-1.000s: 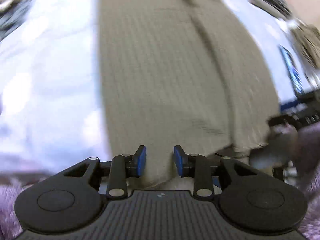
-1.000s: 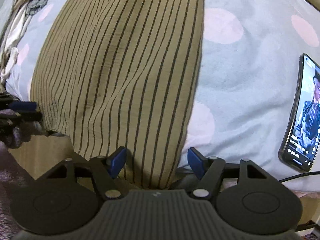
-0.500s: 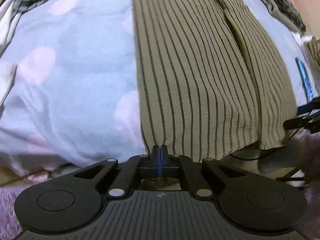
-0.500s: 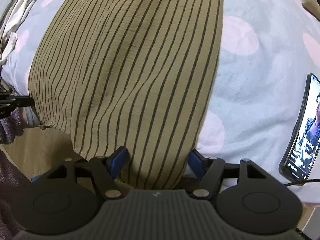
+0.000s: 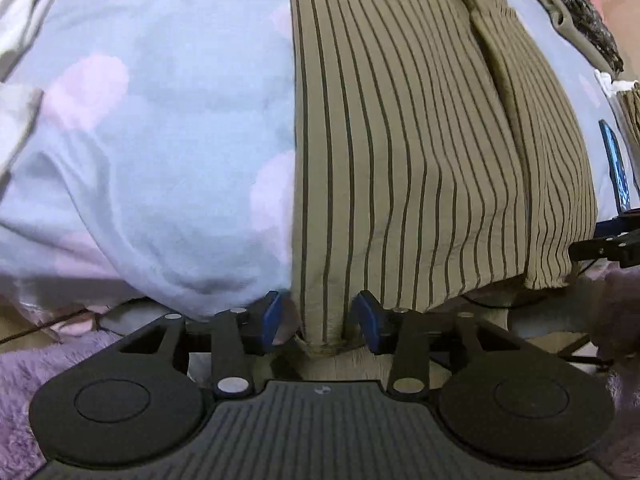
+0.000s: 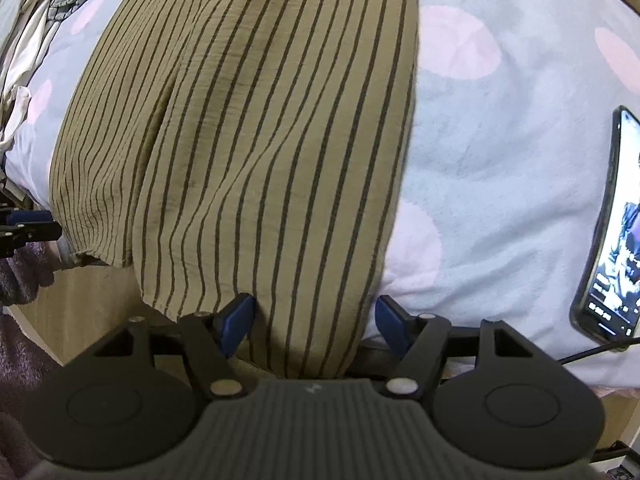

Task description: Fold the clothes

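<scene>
An olive garment with dark stripes (image 5: 400, 140) lies lengthwise on the bed, its near hem hanging over the edge. My left gripper (image 5: 320, 316) is at the hem's left corner. Its jaws are opening, and a bunched fold of the hem stands between the blue pads without being pressed. My right gripper (image 6: 314, 320) is at the right corner of the same garment (image 6: 260, 140). It is open wide, with the fabric draped between the pads; the right pad is apart from the cloth. Each gripper shows at the edge of the other's view.
The bed cover (image 5: 140, 160) is pale blue with pink dots. A lit phone (image 6: 612, 240) with a cable lies on it to the right. Loose clothes (image 6: 36, 40) are piled at the far left and dark clothing (image 5: 576, 4) at the far right. Purple fuzzy fabric (image 5: 40, 360) is near the left gripper.
The left gripper swept over the garment, shut at the hem's left corner half a second ago, and now its jaws stand apart around the fold. The right gripper has hardly moved.
</scene>
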